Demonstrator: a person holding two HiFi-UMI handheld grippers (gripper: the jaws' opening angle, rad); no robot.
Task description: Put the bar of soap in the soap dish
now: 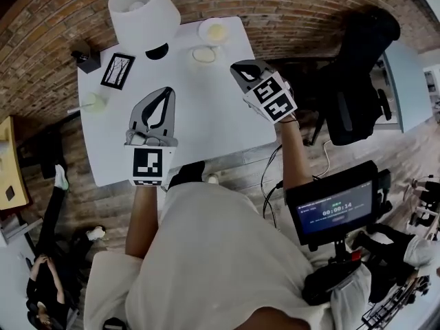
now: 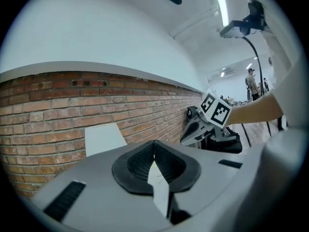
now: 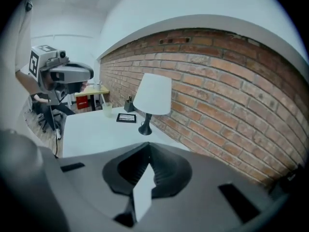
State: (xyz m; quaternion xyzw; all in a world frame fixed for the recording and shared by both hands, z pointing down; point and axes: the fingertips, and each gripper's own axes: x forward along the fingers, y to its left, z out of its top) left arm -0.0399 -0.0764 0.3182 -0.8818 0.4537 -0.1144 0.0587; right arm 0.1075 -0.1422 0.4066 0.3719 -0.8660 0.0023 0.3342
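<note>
White soap dish [image 1: 202, 31] is seen at the far edge of the tabletop [image 1: 206, 122], toward its far right corner, with what looks to be the yellowish bar of soap [image 1: 216, 31] lying in it. A second pale round thing [image 1: 203, 54] is set just beside the dish on the near side; what it is cannot be told. The left gripper [image 1: 168, 91] is held in from the near edge, jaws together with nothing between them. The right gripper [image 1: 236, 66] is held at the right edge, near the dish but apart from it, its jaws likewise closed on nothing. A lamp [image 1: 144, 9] and a picture frame [image 1: 117, 71] are stood toward the far left corner.
</note>
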